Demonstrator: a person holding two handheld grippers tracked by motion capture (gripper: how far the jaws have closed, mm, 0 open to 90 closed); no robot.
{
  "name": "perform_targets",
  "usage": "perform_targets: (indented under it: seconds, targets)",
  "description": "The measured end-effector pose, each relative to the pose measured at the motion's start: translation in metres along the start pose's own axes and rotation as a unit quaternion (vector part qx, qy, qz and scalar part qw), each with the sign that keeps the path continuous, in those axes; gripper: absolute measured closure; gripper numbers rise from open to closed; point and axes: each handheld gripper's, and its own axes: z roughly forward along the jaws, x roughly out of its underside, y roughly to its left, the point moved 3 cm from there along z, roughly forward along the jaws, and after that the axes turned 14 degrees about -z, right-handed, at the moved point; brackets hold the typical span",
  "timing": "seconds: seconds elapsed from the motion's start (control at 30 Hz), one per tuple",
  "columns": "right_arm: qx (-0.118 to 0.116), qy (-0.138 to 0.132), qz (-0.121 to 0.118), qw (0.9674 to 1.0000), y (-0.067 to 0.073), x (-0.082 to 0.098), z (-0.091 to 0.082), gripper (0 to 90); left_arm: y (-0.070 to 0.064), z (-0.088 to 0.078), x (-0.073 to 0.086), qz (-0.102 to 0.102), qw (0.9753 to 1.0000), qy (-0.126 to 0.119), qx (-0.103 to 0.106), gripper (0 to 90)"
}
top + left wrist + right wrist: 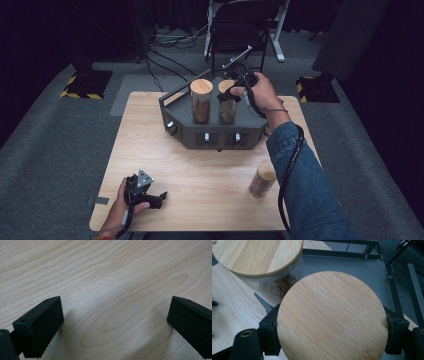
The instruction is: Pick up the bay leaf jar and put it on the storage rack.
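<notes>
A dark tray (215, 134) at the table's far side holds two glass jars with round wooden lids and brown contents. My right gripper (228, 96) comes down from above on the right jar (227, 109). In the right gripper view its jaws press against both sides of that jar, just under the wooden lid (332, 315), so my right gripper (333, 323) is shut on it. The other jar (201, 100) (257, 255) stands close beside it on the left. My left gripper (150, 197) rests near the table's front left edge. In its own view my left gripper (115, 315) is open over bare wood.
A third jar (262, 179) stands on the wooden table (200, 170) at the front right, close to the person's denim sleeve. The tray has a raised metal rail (342, 252) along its back. A chair (240, 30) and cables lie on the floor beyond.
</notes>
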Motion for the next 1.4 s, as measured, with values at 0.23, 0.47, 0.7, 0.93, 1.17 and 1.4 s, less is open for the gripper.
perform_targets:
  seconds: [0.23,0.47,0.7,0.93,1.17,1.4]
  targets:
    - [0.008,-0.006,-0.003,0.9999,-0.001,0.004,0.003,20.2,0.0,0.0,0.0,0.0,1.0,0.0,0.0,0.6]
    - [0.017,-0.015,-0.013,0.9996,0.0,0.008,0.01,16.6,0.0,0.0,0.0,0.0,1.0,0.0,0.0,0.6]
    - [0.034,-0.02,-0.009,0.9992,-0.001,0.01,0.012,8.0,0.0,0.0,0.0,0.0,1.0,0.002,0.001,0.6]
    - [0.044,-0.011,-0.008,0.9989,0.0,0.014,0.016,2.9,0.0,0.0,0.0,0.001,1.0,0.003,0.001,0.6]
    - [0.045,-0.014,-0.003,0.9989,0.001,0.018,0.018,1.9,0.0,0.0,0.0,0.001,1.0,0.003,0.001,0.6]
    - [0.047,-0.014,-0.01,0.9987,0.002,0.019,0.018,1.9,0.0,0.0,0.0,0.0,1.0,0.003,0.001,0.6]
